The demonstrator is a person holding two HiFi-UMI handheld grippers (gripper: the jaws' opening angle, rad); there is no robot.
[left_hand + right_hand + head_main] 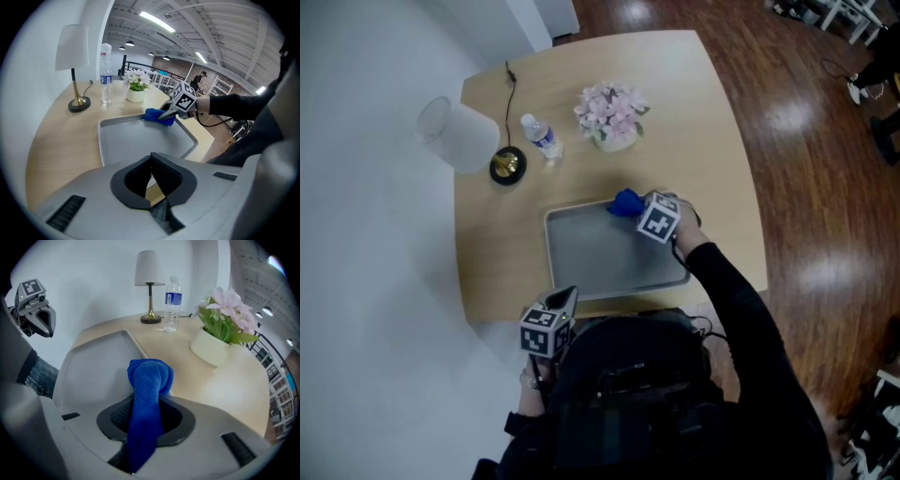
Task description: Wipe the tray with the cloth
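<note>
Two grippers in shot, head view used for the clock directions. Right gripper (633,208) sits at about 1 o'clock on the tray (551,255), over its far right corner. Its jaws are clamped on the blue cloth (624,202). In the right gripper view the cloth runs up between the jaws as a thick roll, and its bunched end pokes out past the tips. That end is down on the tray corner beside the raised rim. I can't tell how hard it presses.

Left gripper (564,298) is at about 7 o'clock from the tray, just off the near left corner and at the near edge of the worktop (712,141). It's well apart from the cloth. In the left gripper view its jaws meet at the tips with only a thin sliver of gap behind them, and I see nothing held between them.

Tray is grey and rectangular with rounded corners, lying flat near my edge of the worktop. Apart from the cloth, its floor is bare.

Beyond it there's a white-shaded lamp (459,136) at 10 o'clock. Water bottle (542,136) is at 11, just beside the lamp base. Pot of pale pink flowers (611,114) is at 12. All three stand clear of the tray.
</note>
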